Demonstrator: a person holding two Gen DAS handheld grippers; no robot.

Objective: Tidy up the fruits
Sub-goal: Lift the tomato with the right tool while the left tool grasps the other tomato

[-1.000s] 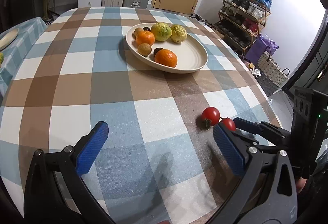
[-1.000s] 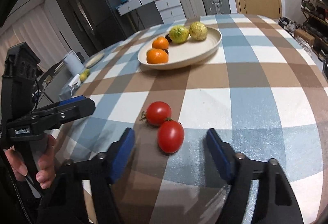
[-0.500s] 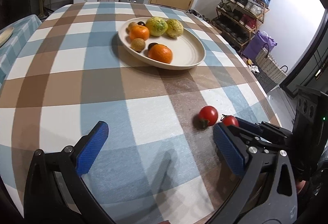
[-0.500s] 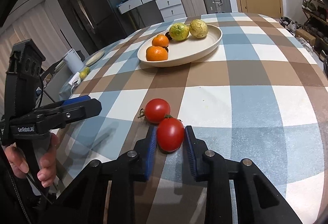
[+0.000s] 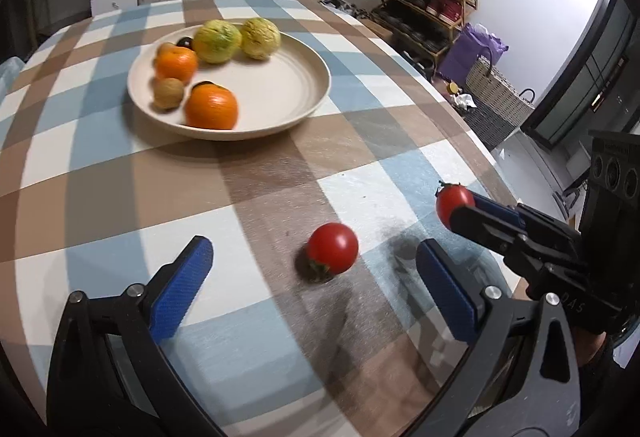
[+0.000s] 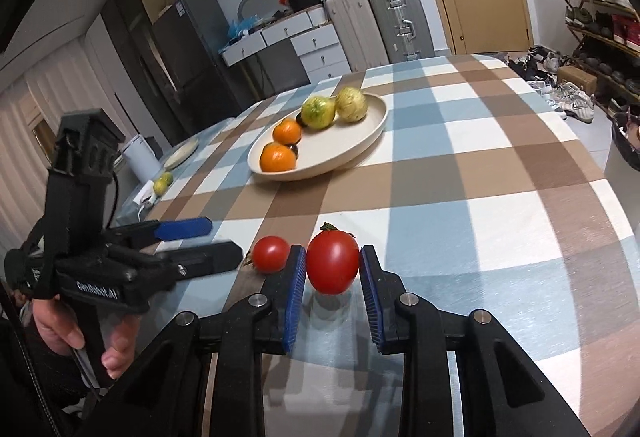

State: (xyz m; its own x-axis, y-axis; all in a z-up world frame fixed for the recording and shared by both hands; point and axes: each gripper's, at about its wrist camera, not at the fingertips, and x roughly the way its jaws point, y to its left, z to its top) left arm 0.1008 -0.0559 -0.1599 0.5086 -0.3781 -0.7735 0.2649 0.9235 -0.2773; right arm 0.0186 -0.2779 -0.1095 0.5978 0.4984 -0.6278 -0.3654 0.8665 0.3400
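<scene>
Your right tool [image 6: 332, 271] clenched on one tomato [image 6: 333, 261], lifted just off bench [image 6: 460, 173]. Your left tool [image 5: 312, 269] wide open, grips nothing; second tomato [image 5: 333, 248] sits on bench between its fingers. Done: two oranges, two yellow-green fruits, small brown fruit already in plate [image 5: 280, 93]. Left: both tomatoes must go to plate, I think. Plate has free room on near side. Path over bench looks clear. Mind your two tools, close together.
</scene>
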